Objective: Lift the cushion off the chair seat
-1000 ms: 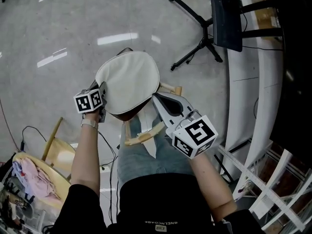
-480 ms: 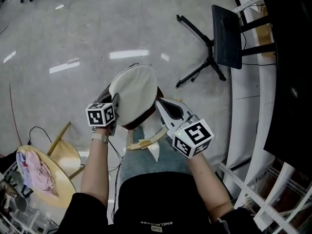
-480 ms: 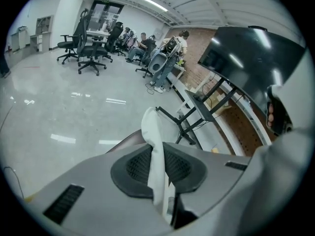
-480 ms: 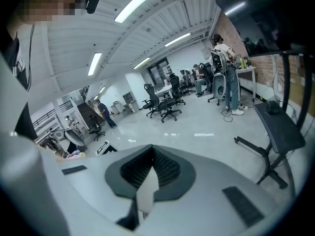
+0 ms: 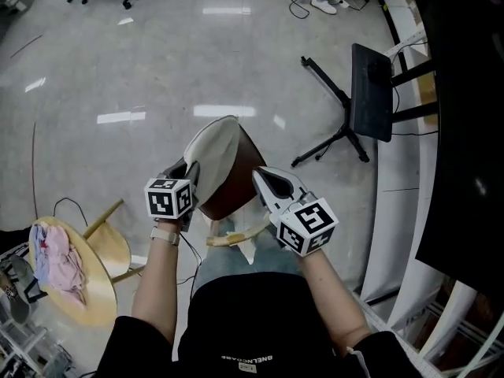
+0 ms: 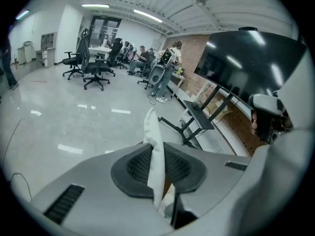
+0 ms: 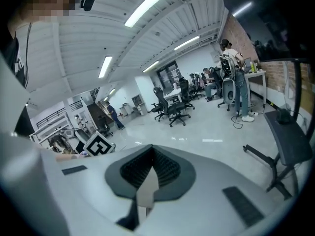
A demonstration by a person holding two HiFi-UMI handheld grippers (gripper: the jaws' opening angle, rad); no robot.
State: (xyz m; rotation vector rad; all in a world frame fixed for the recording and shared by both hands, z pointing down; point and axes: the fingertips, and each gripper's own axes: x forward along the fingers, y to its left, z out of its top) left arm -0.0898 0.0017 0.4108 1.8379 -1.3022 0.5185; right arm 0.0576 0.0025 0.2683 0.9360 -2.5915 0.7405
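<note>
The round cream cushion with brown underside (image 5: pixel 211 152) hangs above the wooden chair (image 5: pixel 236 231), tipped on edge, cream face leftward, long axis running away from the person. Left tongs (image 5: pixel 187 172) pinch its rim; right tongs (image 5: pixel 261 178) clamp a pale sliver of it.

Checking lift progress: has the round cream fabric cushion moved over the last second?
Yes. The cream cushion has tipped up on edge above the wooden chair frame, its brown underside now facing right.

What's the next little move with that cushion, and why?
Probably lift it a bit higher and clear: the left gripper and right gripper each pinch an edge of the cushion, which hangs tilted, with the wooden chair showing just below.
</note>
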